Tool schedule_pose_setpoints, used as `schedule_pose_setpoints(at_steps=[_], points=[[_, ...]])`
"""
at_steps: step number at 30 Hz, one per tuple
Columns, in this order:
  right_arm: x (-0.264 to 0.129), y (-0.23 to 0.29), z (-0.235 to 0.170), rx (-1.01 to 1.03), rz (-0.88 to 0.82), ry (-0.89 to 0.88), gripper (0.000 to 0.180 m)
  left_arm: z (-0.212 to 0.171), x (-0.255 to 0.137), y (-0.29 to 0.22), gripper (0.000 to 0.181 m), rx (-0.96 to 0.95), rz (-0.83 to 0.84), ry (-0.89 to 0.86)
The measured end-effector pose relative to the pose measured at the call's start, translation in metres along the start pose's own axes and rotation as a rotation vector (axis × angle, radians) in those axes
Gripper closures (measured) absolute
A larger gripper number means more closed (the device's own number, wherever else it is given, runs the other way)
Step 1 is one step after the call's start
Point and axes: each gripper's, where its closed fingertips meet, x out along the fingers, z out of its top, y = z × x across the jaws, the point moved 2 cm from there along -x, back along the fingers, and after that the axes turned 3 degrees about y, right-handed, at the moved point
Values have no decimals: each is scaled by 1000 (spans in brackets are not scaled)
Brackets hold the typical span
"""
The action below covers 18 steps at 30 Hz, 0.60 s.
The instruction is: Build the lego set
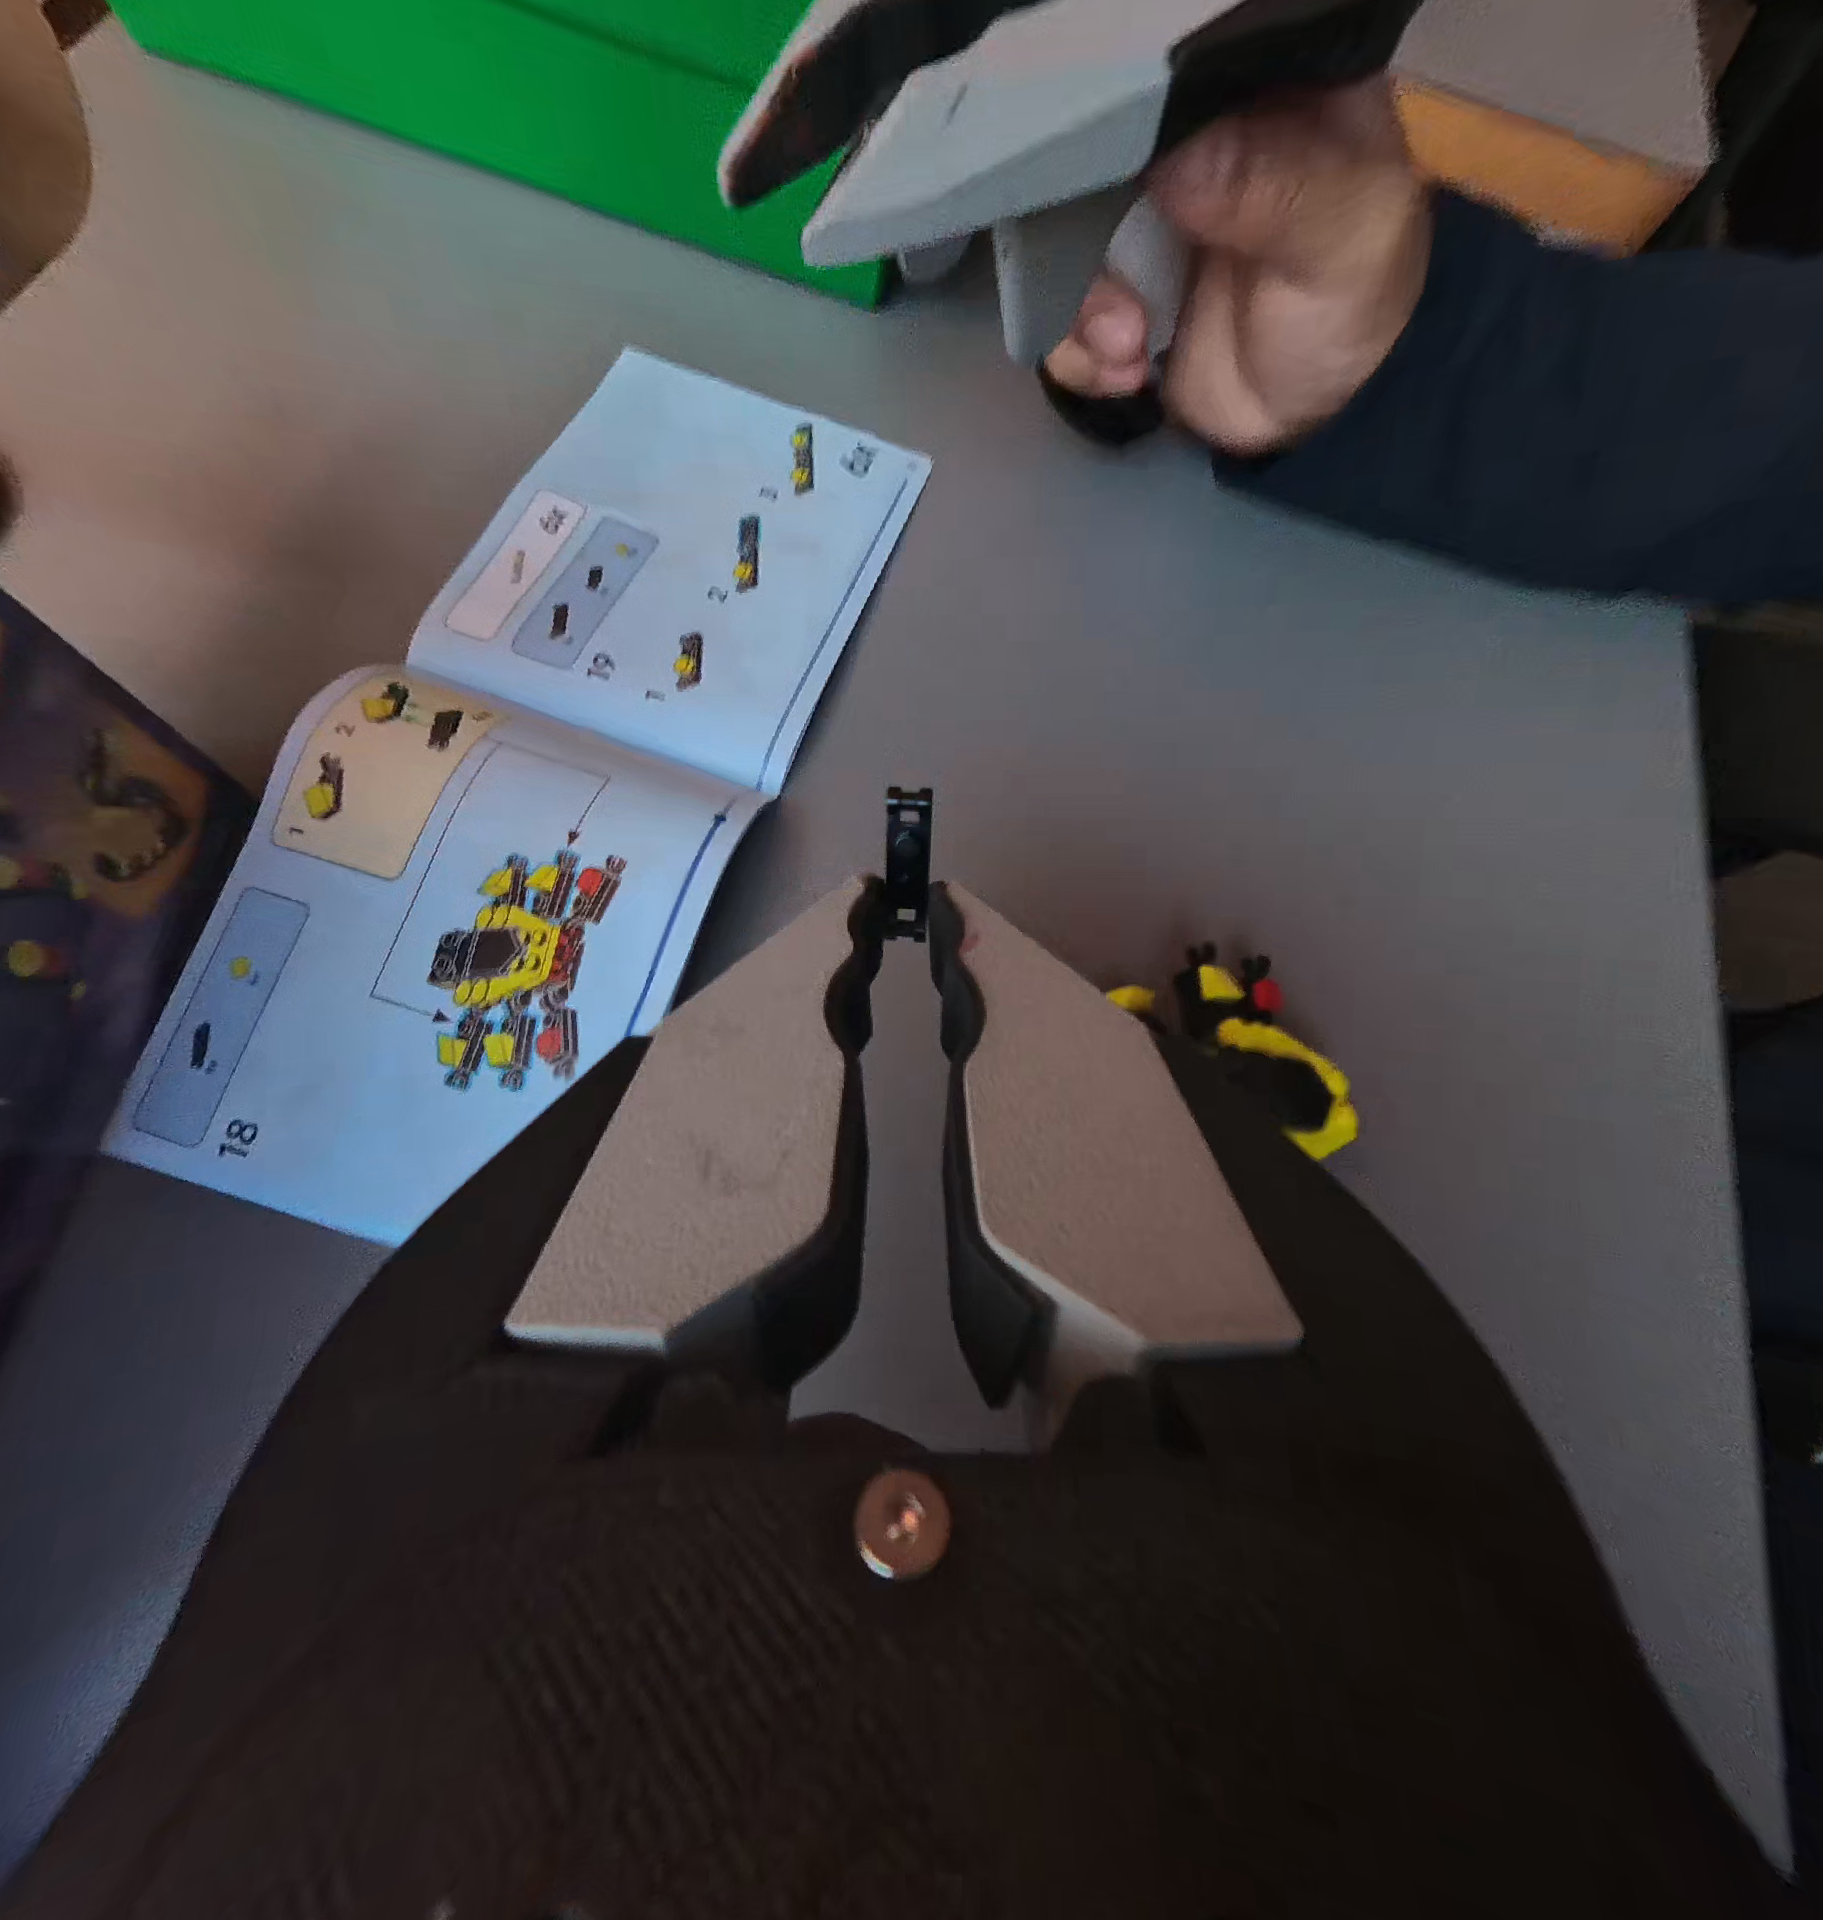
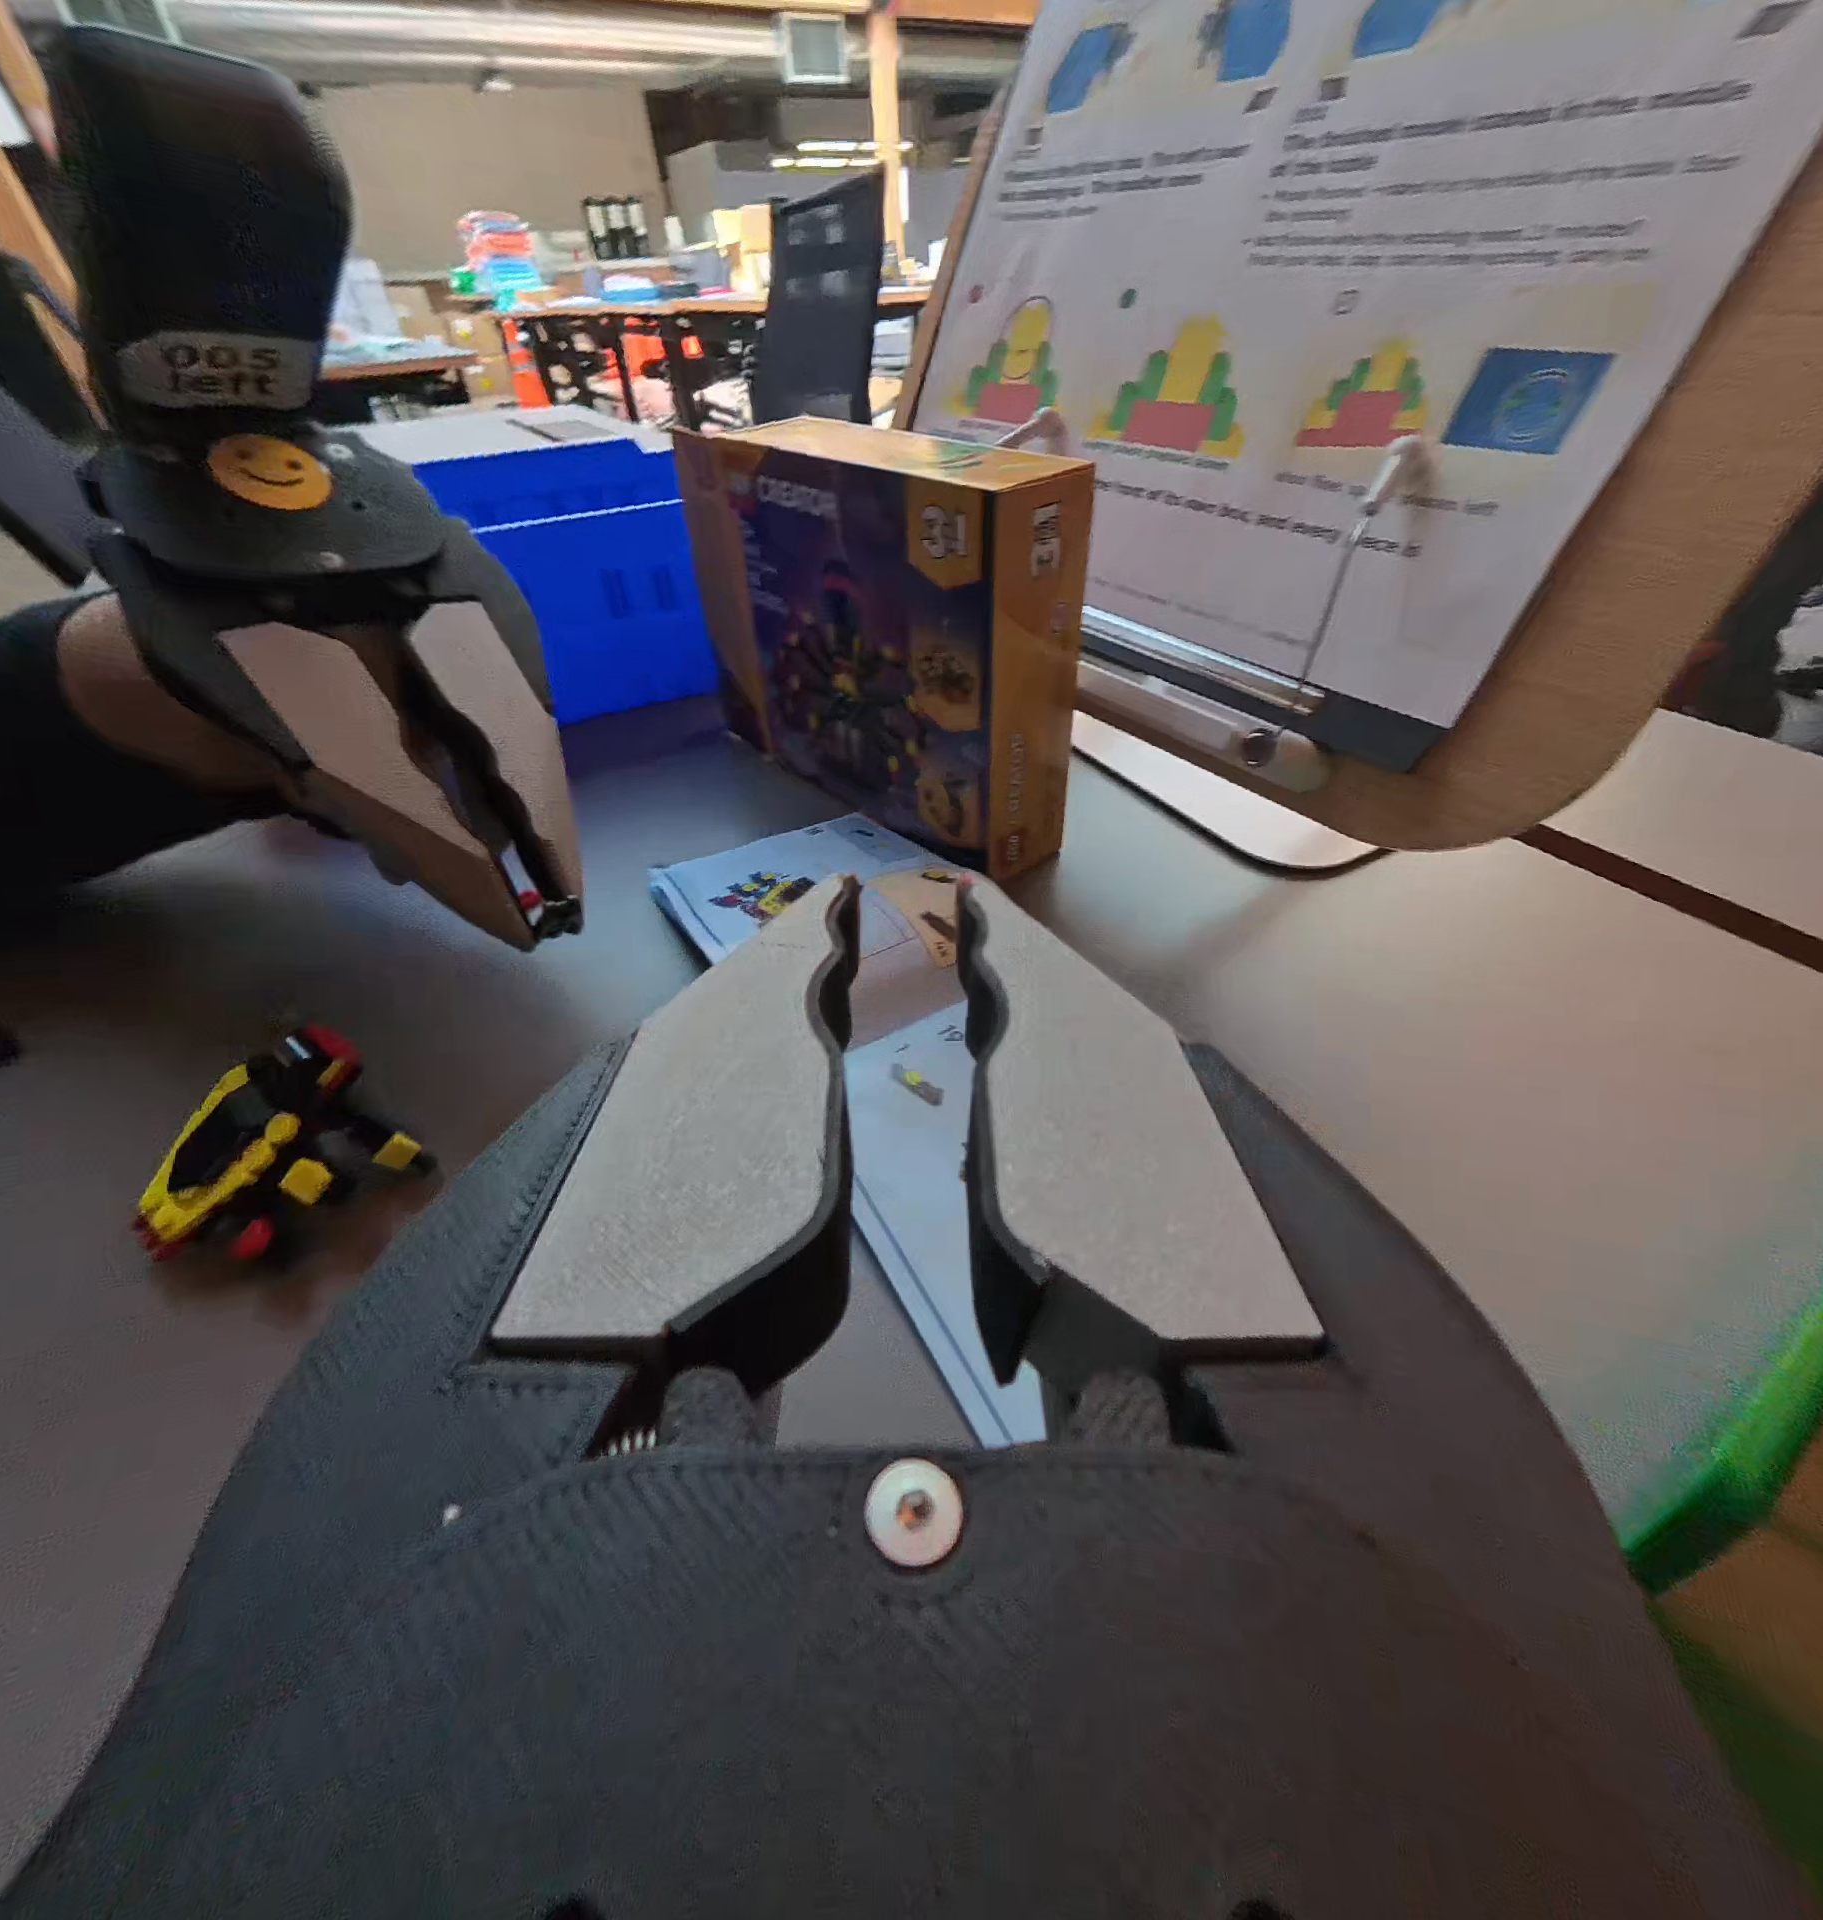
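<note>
Black lego piece [image 1: 907,868] pinched at left gripper [image 1: 899,896] jaws' tips; right gripper [image 2: 907,883] jaws slightly parted, empty.

You are working under soft, even indoor light, and the grey table [image 1: 1302,675] is showing only faint shadows. In the left wrist view your other hand [image 1: 1271,281] at the far right is smearing with motion blur, and the open booklet [image 1: 533,810] is reading slightly soft. In the right wrist view the far room is glowing brighter, the board's sheet [image 2: 1354,312] is blurring, and the wide lens is bending edges at every corner.
</note>
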Motion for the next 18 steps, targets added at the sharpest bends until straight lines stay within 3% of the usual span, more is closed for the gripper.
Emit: schedule_pose_setpoints(at_steps=[5,18], points=[[4,-6,-1,-31,-38,13,165,-39,9,7,176,-11,55,213],[0,-19,2,79,-91,-50,163,-43,9,7,176,27,115,234]])
